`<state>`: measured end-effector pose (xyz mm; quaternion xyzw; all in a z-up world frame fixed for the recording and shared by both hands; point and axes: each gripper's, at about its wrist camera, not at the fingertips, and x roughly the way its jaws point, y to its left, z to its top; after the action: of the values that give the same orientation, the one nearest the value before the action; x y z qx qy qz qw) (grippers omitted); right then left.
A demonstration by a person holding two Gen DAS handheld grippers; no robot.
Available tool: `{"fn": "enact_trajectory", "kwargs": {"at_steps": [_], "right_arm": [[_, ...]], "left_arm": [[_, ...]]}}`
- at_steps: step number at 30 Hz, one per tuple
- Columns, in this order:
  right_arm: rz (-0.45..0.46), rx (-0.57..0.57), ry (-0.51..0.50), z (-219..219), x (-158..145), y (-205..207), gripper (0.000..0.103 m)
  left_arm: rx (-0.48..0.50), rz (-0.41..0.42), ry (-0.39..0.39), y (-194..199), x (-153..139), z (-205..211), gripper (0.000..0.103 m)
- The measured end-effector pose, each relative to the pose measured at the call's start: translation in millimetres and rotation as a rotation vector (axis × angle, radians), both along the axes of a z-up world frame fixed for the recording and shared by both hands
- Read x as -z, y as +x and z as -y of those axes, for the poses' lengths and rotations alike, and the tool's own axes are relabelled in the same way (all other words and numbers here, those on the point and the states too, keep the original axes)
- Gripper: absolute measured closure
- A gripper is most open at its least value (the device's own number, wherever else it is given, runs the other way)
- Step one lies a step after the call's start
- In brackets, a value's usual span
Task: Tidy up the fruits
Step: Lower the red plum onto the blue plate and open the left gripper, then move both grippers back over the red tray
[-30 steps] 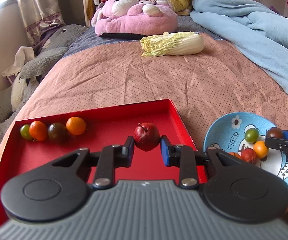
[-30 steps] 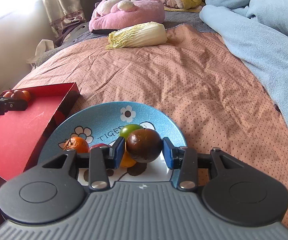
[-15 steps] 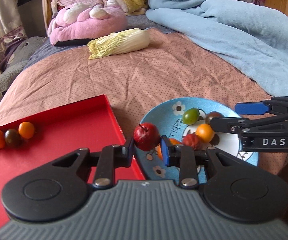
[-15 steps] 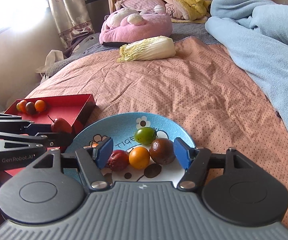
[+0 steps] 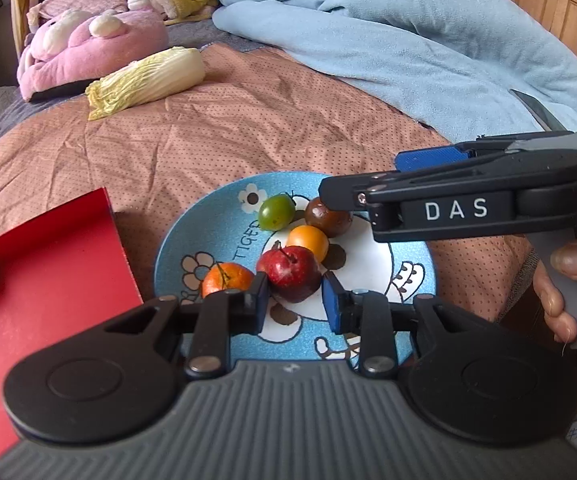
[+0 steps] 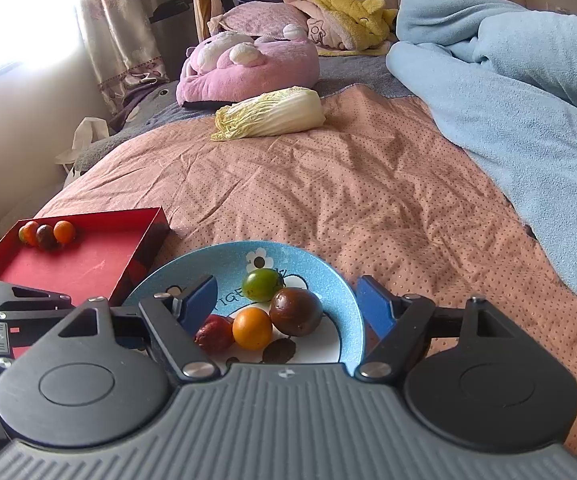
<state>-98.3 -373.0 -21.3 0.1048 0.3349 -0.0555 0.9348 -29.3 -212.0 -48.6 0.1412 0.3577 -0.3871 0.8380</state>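
Red tray (image 6: 84, 260): far left on the bed, its right edge close beside the plate's left rim. In its far left corner, touching in a row: a green and orange fruit pair, partly hidden, a dark fruit (image 6: 45, 236) and an orange fruit (image 6: 64, 231). The rest of the tray floor is bare red.

Left tongs (image 5: 294, 304): over the near part of the blue plate (image 5: 176, 248), narrow, its pads just beside a red fruit (image 5: 290, 274) with a stem. Whether the pads press the fruit or merely flank it, I cannot tell. The fruit sits low over the plate's centre.

Blue plate contents, left to right: an orange tangerine (image 5: 226, 278) touching the left pad, the red fruit, a small orange fruit (image 5: 309, 242) just behind it, a green fruit (image 5: 276, 212) farther back, a dark brown fruit (image 5: 326, 218) at the right. All are bunched toward the middle; the plate's rim is bare all around.

Right tongs (image 6: 286, 304): wide, holding nothing, hovering over the plate with fingers spread either side of the cluster. In the left wrist view one finger (image 5: 440, 196) overhangs the dark brown fruit.

Bedspread (image 6: 348, 184): open pink cloth beyond the plate, reaching to a napa cabbage (image 6: 272, 114). Blue blanket (image 6: 528, 100) bounds the right edge.
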Motion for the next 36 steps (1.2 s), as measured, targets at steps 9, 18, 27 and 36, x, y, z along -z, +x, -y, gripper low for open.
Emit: {"fn": "enact_trajectory", "kwargs": {"at_steps": [9,18,27,36], "right_arm": [[0.023,-0.015,0.023,-8,-3,0,0.013],[0.02,-0.028,0.028,-12,-3,1,0.011],[0.028,-0.034,0.042,-14,-9,7,0.011],[0.045,-0.07,0.04,-23,-21,7,0.011]], "left_arm": [[0.033,0.037,-0.002,-10,-3,1,0.047],[0.017,0.041,-0.032,-8,-9,-7,0.043],[-0.15,0.059,-0.046,16,-19,-33,0.043],[-0.324,0.101,-0.031,47,-34,-73,0.043]]}}
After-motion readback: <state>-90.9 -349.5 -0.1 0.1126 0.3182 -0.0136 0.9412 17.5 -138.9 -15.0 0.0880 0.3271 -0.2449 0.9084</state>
